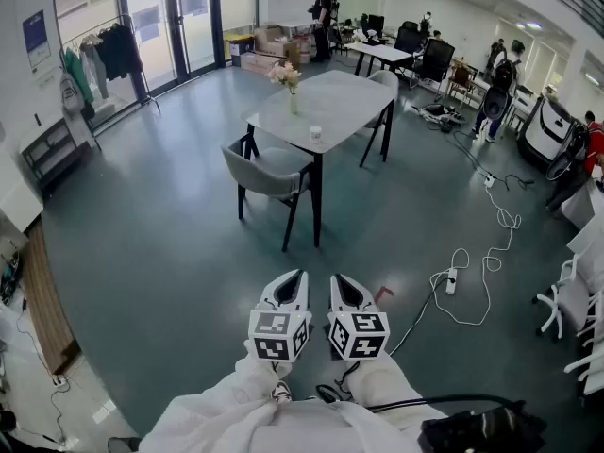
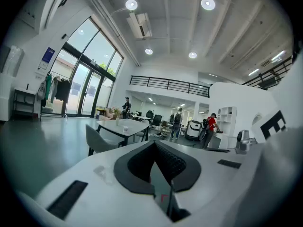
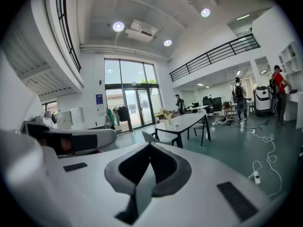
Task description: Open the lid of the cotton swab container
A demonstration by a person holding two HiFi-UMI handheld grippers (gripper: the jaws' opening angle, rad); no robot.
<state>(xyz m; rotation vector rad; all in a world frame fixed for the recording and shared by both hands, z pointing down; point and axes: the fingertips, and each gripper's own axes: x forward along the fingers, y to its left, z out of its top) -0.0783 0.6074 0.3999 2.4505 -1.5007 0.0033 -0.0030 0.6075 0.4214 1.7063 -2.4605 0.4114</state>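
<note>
— What's closest?

— Two pairs of tongs, side by side over the floor [image 1: 170, 281], held from white sleeves [image 1: 241, 399]. The left tongs [image 1: 299, 275] are closed tight, pad against pad, and so are the right tongs [image 1: 337, 278]. Neither grips anything.

— Further out?

— One white power strip [image 1: 451, 280] lies on the floor to the right, with a white cable [image 1: 491, 253] looping away from it. Beyond the tongs is a grey chair [image 1: 264, 171] at the near left corner of the bench [image 1: 349, 97].

— Which containers are on the bench?

— Two. A small white container [image 1: 315, 134] stands upright near the bench's near end, well apart from both tongs. It is too small to tell its lid or what it holds. Past it, by the left edge, a slim vase [image 1: 293, 102] holds pale pink flowers [image 1: 284, 74].

— And beyond that?

— A second grey chair [image 1: 385, 80] sits at the far right corner, so two chairs in all. Against the glass doors is a stack of cardboard boxes [image 1: 267, 43], and I cannot tell their contents. One person [image 1: 323, 8] stands beside them.
</note>
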